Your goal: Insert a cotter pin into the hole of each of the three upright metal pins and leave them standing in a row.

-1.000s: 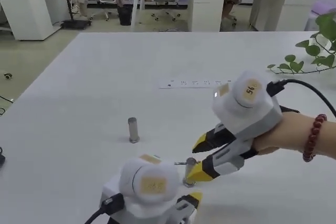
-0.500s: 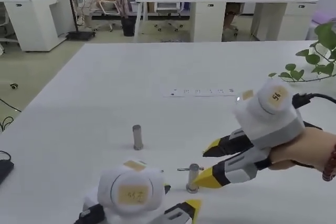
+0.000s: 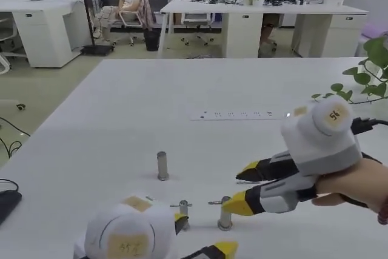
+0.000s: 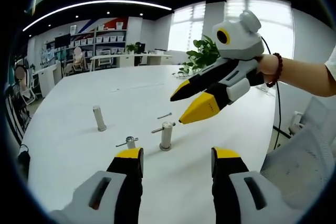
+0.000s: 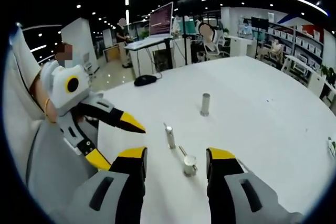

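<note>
Hovering at right of the head view, right gripper (image 3: pixel 237 187) has jaws wide and empty, lower tip just beside a metal pin (image 3: pixel 225 215) with a cotter pin (image 3: pixel 214 202) through it. Lower centre stands a second pinned pin (image 3: pixel 183 213); up-left, a bare pin (image 3: pixel 162 165). Bottom edge: left gripper (image 4: pixel 177 156) wide, empty. One loose cotter pin (image 4: pixel 164 115) lies on the table (image 3: pixel 121 101).

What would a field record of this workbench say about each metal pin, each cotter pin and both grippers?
back upright grey metal pin: nothing through it
front-left grey metal pin: upright, thin silver cotter pin through top
front-right grey metal pin: upright, second cotter pin through top
loose cotter pin: lying on white table
left gripper: open, empty
right gripper: open, empty
</note>
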Available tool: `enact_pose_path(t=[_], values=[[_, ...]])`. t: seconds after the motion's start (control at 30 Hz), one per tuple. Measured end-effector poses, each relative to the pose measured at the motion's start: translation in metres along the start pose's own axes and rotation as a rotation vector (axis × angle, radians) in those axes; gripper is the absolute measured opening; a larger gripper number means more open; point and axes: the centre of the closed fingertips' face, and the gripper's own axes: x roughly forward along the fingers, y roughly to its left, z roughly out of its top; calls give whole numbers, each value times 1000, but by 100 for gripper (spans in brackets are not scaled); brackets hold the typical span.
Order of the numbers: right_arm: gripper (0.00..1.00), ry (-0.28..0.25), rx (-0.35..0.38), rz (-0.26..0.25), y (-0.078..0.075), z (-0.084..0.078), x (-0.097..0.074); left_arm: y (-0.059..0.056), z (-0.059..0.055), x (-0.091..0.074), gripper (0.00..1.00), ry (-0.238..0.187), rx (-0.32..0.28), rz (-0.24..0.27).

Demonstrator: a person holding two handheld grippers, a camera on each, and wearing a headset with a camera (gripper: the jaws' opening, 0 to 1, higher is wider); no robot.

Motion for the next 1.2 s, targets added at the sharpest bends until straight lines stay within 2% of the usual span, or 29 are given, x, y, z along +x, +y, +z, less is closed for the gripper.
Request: enact_pose_path(t=[0.27, 0.5, 0.6, 0.67, 0.8, 0.87, 1.2], values=[[47, -61, 16, -15, -4, 16, 6, 7, 2, -13, 64, -35, 2, 2], [47, -73, 7, -36, -10, 24, 17, 11, 10, -16, 79, -70, 29, -6], [46, -69, -29, -57, -14, 26, 22, 10, 14, -17, 82, -84, 33, -17], [46, -62, -46, -71, -17, 28, 25, 11, 13, -17, 86, -80, 42, -20], [46, -76, -31, -78, -23, 35, 31, 10, 14, -17, 92, -84, 32, -37], [46, -82, -33, -83, -25, 39, 36, 11, 13, -17, 95, -77, 54, -39], [44, -94, -30, -79, -36, 46, 60, 18, 14, -15, 99, -88, 62, -54]])
